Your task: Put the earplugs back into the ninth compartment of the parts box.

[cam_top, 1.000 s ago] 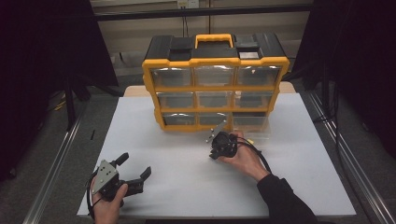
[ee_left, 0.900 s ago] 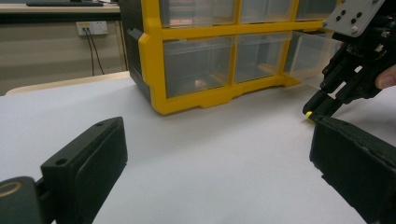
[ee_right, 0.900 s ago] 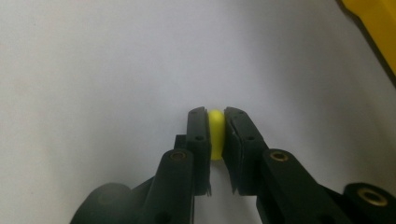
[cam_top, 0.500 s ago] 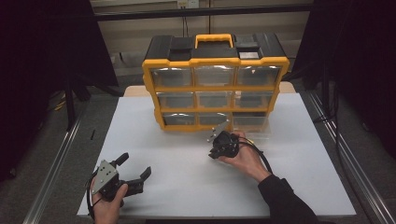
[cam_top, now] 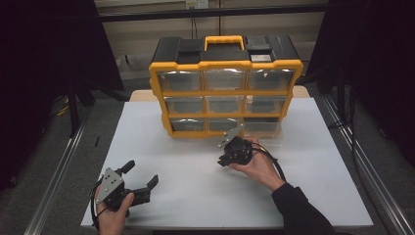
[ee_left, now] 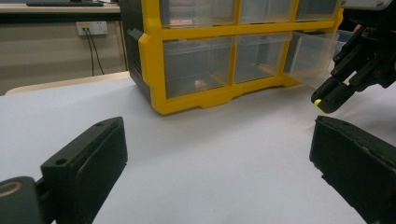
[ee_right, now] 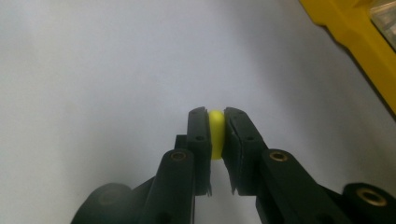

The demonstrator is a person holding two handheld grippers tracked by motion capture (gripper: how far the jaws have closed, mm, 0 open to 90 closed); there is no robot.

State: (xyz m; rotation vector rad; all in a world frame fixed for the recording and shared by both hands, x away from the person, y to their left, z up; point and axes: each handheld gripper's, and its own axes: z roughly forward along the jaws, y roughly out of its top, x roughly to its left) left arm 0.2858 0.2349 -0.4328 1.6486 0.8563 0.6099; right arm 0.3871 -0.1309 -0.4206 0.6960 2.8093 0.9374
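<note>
1. Very little has shifted since the earlier high-view frames: the right gripper (cam_top: 226, 159) has edged only slightly beside the front of the drawer organiser (cam_top: 225, 90), and the left gripper (cam_top: 142, 182) sits where it was, near the table's front left.
2. The right gripper's jaws are pressed onto a small yellow piece (ee_right: 215, 134), rounded and pinched flat between the pads; in the left gripper view it peeks out at the jaw tips (ee_left: 317, 102).
3. The left gripper is spread wide with nothing between its jaws, resting low over the white table (cam_top: 195, 196).
4. Judgement: the grip looks settled and the piece is ready to be carried. The bottom-right drawer (ee_left: 310, 58) stands pulled out just beside the right gripper, so it is the likely place for it.
5. Edges: the organiser's yellow frame (ee_right: 355, 42) runs close along the right gripper's side, and the open drawer's clear wall is easy to clip.
6. Open room: bare white table lies between the two grippers and toward the person, leaving space to back off and line up.
</note>
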